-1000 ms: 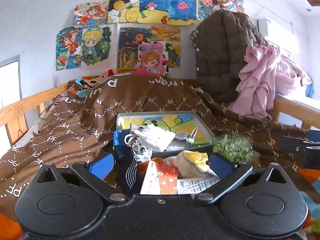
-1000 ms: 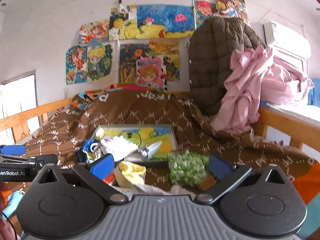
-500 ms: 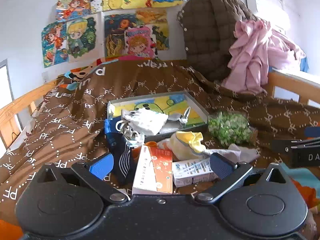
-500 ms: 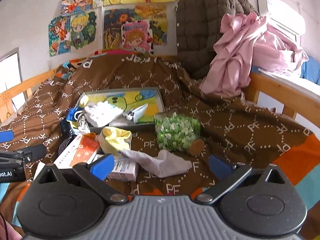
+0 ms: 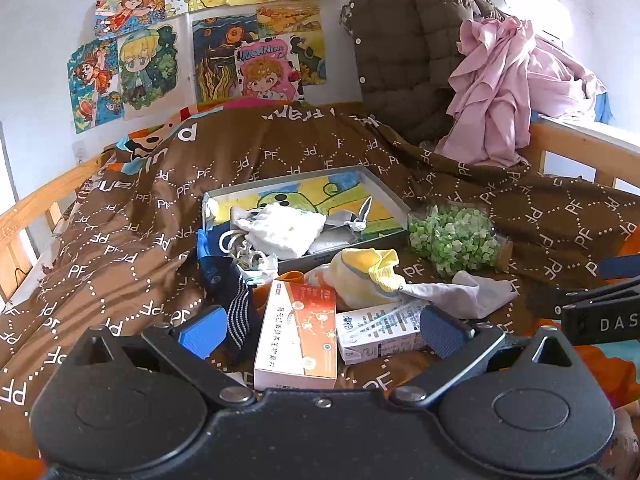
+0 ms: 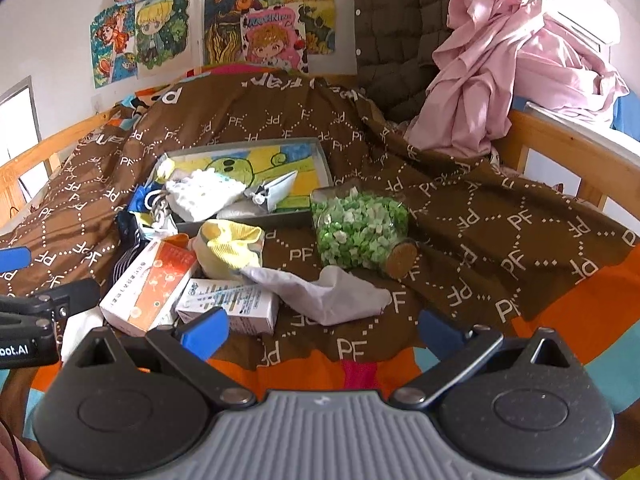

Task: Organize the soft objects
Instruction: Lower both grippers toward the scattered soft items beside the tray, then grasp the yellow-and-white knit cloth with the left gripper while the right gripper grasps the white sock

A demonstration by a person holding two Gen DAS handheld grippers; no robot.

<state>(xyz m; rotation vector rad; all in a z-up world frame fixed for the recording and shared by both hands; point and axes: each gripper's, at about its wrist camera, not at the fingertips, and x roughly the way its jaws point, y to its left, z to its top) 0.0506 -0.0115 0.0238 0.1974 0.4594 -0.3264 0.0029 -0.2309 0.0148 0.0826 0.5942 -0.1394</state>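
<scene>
Two tools hover low over the bed, both with their blue pads spread apart and nothing between them: the left tool (image 5: pixel 320 330) sits above an orange-and-white box (image 5: pixel 296 334) and a smaller white carton (image 5: pixel 378 332), and the right tool (image 6: pixel 320 330) hangs over the orange edge of the brown blanket (image 6: pixel 460 216), just short of a grey sock (image 6: pixel 324 292). Beyond the grey sock lies a yellow sock (image 6: pixel 230 248), touching it at one end, and to the left a dark striped sock (image 5: pixel 236 300) drapes off the side of the boxes. Farther out stands a shallow tray (image 5: pixel 384 190) with a cartoon print on its floor; a white knitted piece (image 5: pixel 280 226) and a small grey pouch (image 5: pixel 356 216) already rest inside it. A jar of green bits (image 6: pixel 360 232) lies on its side just right of the tray. Judging from this, the sorting is only partly done: two soft items are in the tray, while three socks remain loose on the blanket among the boxes.
</scene>
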